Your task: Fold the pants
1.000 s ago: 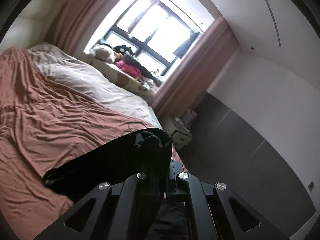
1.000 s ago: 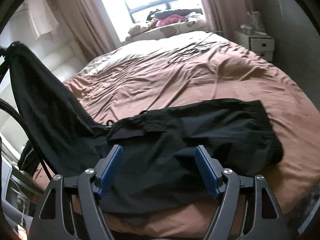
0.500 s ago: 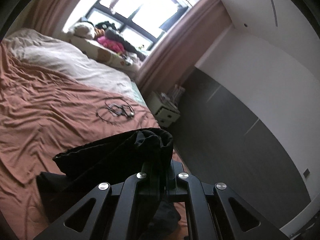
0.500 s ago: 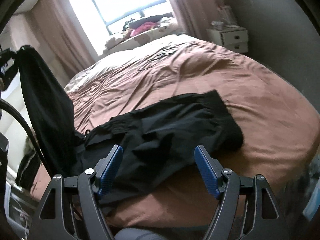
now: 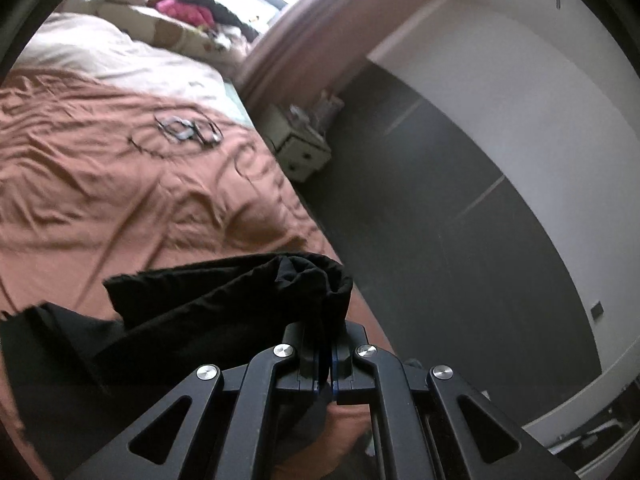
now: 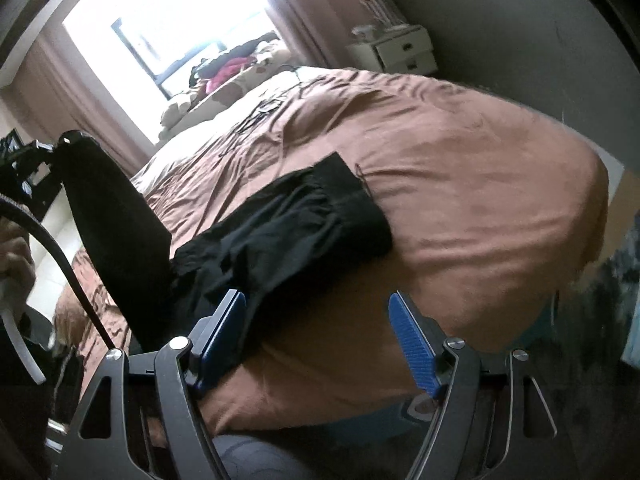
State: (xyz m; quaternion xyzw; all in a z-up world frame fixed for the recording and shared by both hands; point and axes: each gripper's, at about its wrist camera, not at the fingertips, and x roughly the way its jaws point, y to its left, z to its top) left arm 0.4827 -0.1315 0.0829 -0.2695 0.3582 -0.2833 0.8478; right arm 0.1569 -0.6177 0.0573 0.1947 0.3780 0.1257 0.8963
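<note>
The black pants [image 6: 288, 224] lie rumpled on the brown bed cover [image 6: 460, 184], waistband end toward the right. One leg [image 6: 112, 216] is lifted up at the left, held by my left gripper [image 6: 52, 148]. In the left wrist view my left gripper [image 5: 328, 344] is shut on a bunched fold of the black pants [image 5: 256, 296], above the bed. My right gripper [image 6: 320, 328] is open and empty, hovering over the near edge of the bed, its left finger [image 6: 224, 332] close to the pants' lower edge.
A white nightstand [image 6: 396, 48] stands by the dark wall beyond the bed. Tangled cables [image 5: 184, 130] lie on the cover. Pillows and clothes [image 6: 232, 68] pile at the window sill. The bed edge drops off at the right and front.
My left gripper has swung right with the pant leg still in it. My right gripper has drawn back and tilted, staying open; the pants have slid and bunched leftward on the bed.
</note>
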